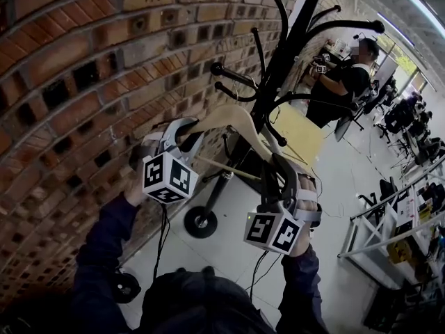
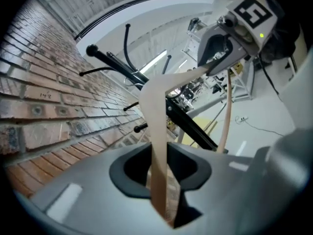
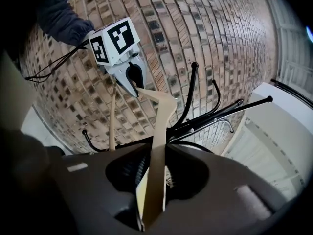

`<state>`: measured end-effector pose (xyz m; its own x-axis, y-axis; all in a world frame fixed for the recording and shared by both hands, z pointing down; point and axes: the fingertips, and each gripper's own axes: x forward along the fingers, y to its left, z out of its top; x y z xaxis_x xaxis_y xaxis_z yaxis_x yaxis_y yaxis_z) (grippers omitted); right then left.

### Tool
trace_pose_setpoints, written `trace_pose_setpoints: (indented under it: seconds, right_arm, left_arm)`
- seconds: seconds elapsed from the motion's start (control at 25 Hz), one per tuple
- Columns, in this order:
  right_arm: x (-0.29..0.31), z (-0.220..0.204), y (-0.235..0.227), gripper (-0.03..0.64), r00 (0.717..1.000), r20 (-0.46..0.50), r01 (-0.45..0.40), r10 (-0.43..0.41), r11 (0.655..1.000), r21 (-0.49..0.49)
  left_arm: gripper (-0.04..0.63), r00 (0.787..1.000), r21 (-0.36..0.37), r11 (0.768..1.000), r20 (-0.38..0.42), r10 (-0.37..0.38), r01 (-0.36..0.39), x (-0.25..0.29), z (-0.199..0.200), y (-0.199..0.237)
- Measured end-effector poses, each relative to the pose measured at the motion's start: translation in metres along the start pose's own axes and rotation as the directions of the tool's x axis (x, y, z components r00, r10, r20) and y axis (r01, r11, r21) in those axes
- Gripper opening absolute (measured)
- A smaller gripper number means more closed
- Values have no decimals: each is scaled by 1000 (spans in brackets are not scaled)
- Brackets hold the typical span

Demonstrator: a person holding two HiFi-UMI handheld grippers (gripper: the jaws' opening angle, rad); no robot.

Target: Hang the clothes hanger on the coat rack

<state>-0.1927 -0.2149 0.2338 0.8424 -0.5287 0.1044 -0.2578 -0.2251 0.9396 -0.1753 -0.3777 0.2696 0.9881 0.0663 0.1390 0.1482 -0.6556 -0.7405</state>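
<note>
A pale wooden clothes hanger [image 1: 233, 122] is held up between my two grippers, close in front of the black coat rack [image 1: 286, 44]. My left gripper [image 1: 182, 133] is shut on the hanger's left arm, and my right gripper [image 1: 279, 170] is shut on its right arm. In the left gripper view the hanger [image 2: 155, 131] rises out of my jaws toward the right gripper [image 2: 218, 48], with the rack's pole [image 2: 188, 127] behind it. The right gripper view has the hanger [image 3: 161, 131] running up to the left gripper [image 3: 128, 77], beside the rack's curved hooks [image 3: 191, 89]. The hanger's own hook is hidden against the rack.
A brick wall [image 1: 76, 96] stands close on the left. The rack's wheeled base [image 1: 200, 223] sits on the pale floor below the hanger. A seated person [image 1: 344, 82] works at a desk at the back right. Metal shelving [image 1: 403, 221] lines the right side.
</note>
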Motion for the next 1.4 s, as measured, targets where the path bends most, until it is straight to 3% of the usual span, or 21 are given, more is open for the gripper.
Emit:
trace_pose_setpoints:
  seconds: [0.28,0.56,0.76,1.16,1.4]
  right_arm:
    - [22,-27,15,106,1000,3,22,-23,999,27]
    - [49,-67,51,106,996,-59,-63,68,996,70]
    - [57,-84,71,107,991,-84,-101,107,992,77]
    - [56,-89,79,111,995,-58,-74,80,992,99]
    - [59,-93,75,149,996,-43,-66,72,989,132]
  left_arm:
    - [101,1000,47,999,10,17,-17,26,-5,-13]
    - [103,993,41,992,-20,-115,116,70,-30,-57]
    - [103,989,20,990,-39,-141,142,86,-45,-80]
    - [104,995,43,994,-31,-96,97,93,-49,-86]
    - [134,998,9,998,5,-59,59,95,-45,-82]
